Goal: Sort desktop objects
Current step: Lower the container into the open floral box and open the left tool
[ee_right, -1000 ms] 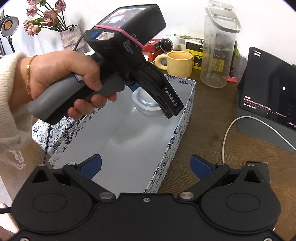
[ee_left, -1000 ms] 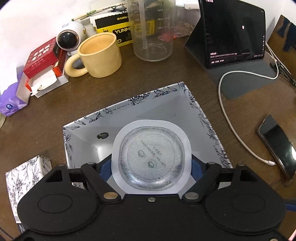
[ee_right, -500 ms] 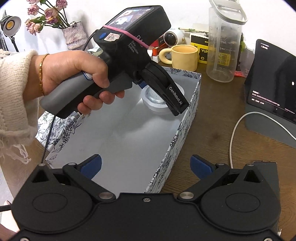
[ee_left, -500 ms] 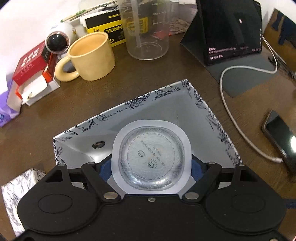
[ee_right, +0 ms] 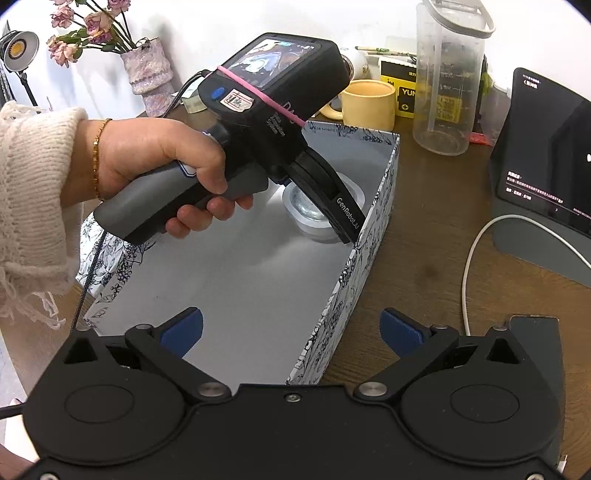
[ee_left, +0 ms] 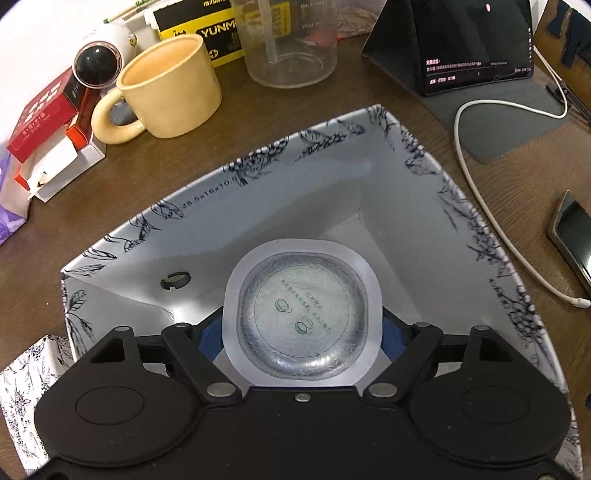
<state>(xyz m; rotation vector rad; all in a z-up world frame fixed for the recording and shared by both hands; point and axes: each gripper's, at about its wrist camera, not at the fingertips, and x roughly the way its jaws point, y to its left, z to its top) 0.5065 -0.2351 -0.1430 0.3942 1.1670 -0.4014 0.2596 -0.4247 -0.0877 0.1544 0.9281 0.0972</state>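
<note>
My left gripper (ee_left: 302,328) is shut on a foil-sealed round cup (ee_left: 301,317), holding it low inside the far end of the open floral storage box (ee_left: 258,173). In the right wrist view the left gripper (ee_right: 325,210) and the cup (ee_right: 308,212) sit deep in the box (ee_right: 373,236), near its right wall. My right gripper (ee_right: 291,332) is open and empty, hovering over the box's near right corner. Whether the cup touches the box floor is hidden.
Behind the box stand a yellow mug (ee_left: 170,88), a clear measuring jug (ee_left: 291,40), a yellow carton (ee_left: 199,29), a small white camera (ee_left: 98,61) and a red box (ee_left: 48,110). A tablet (ee_left: 469,40), white cable (ee_left: 476,184) and phone (ee_left: 574,236) lie right. The box lid (ee_left: 26,380) is left.
My left gripper has lowered and moved deeper into the box with the cup. My right gripper has edged forward a little, staying open.
</note>
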